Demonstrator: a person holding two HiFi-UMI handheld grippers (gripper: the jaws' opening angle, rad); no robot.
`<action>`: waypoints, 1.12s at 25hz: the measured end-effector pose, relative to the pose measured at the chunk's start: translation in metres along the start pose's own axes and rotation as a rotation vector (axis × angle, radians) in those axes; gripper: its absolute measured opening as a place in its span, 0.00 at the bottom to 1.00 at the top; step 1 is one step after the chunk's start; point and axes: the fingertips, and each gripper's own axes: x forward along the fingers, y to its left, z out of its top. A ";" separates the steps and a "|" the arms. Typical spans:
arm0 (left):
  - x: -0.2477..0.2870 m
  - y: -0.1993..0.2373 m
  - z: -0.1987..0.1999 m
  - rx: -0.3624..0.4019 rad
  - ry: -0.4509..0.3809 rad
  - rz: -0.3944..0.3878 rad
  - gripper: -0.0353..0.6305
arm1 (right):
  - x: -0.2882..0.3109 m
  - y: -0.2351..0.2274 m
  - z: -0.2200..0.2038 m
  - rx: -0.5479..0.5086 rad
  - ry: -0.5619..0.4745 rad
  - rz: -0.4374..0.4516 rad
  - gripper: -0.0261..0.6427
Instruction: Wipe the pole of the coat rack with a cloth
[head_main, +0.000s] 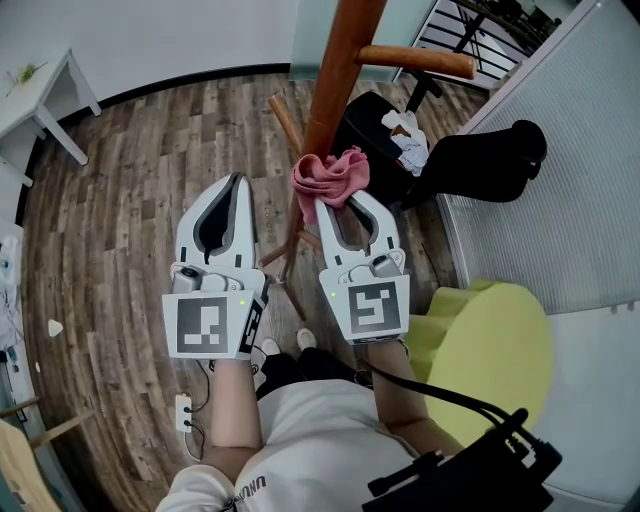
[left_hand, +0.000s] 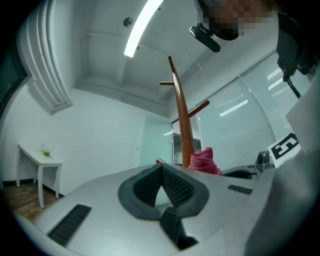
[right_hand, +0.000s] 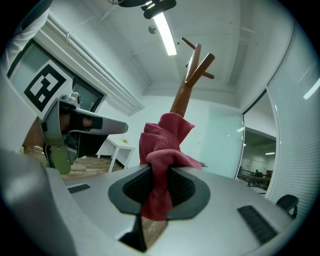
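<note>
A brown wooden coat rack pole (head_main: 335, 75) rises in front of me, with a side peg (head_main: 415, 62) pointing right. My right gripper (head_main: 338, 193) is shut on a bunched pink cloth (head_main: 330, 175), which presses against the pole's lower part. In the right gripper view the cloth (right_hand: 162, 145) fills the jaws and hides the pole (right_hand: 181, 97) behind it. To the pole's left my left gripper (head_main: 238, 182) is shut and holds nothing. The left gripper view shows the pole (left_hand: 184, 125) and the cloth (left_hand: 203, 161) just beyond its closed tips (left_hand: 161, 167).
A black office chair (head_main: 470, 160) with a white rag (head_main: 408, 135) on it stands right of the rack. A yellow-green stool (head_main: 490, 335) sits near my right side. A white table (head_main: 35, 95) is far left. The rack's legs (head_main: 285, 120) spread over the wooden floor.
</note>
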 end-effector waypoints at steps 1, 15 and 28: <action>-0.001 0.001 -0.001 0.000 0.003 0.002 0.07 | -0.001 0.001 -0.004 -0.008 0.021 0.003 0.16; -0.006 0.009 -0.013 -0.020 0.030 0.027 0.07 | -0.002 0.012 -0.023 -0.061 0.087 0.043 0.16; -0.006 0.016 -0.017 -0.035 0.033 0.039 0.07 | -0.001 0.021 -0.036 -0.152 0.153 0.060 0.16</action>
